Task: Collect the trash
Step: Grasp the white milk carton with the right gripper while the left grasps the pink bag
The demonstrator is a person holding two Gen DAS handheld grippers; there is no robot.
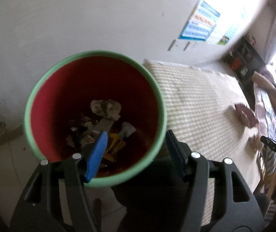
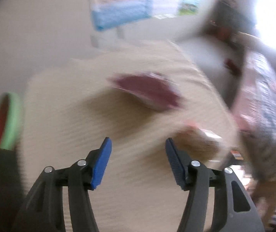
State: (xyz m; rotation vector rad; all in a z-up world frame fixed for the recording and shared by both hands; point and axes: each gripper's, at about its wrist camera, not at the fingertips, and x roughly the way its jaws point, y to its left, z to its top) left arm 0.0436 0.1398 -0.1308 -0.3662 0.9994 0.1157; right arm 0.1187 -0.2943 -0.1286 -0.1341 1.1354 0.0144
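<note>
A red bin with a green rim [image 1: 155, 89] stands beside a bed; crumpled paper [image 1: 106, 108] and other scraps lie in its bottom. My left gripper [image 1: 136, 138] is open, its left finger inside the bin's near rim and its right finger outside it; whether it touches the rim I cannot tell. My right gripper [image 2: 138, 145] is open and empty above the woven mat [image 2: 70, 116]. A maroon packet [image 2: 149, 92] lies on the mat ahead of it, and a blurred tan scrap [image 2: 197, 141] lies just right of its right finger. The bin's rim shows at the far left [image 2: 12, 119].
The mat-covered bed [image 1: 195, 106] runs right of the bin, with the maroon packet [image 1: 245, 115] and rumpled bedding [image 1: 267, 112] at its far side. A pale wall with posters [image 1: 199, 21] is behind. Tiled floor [image 1: 6, 166] lies left of the bin.
</note>
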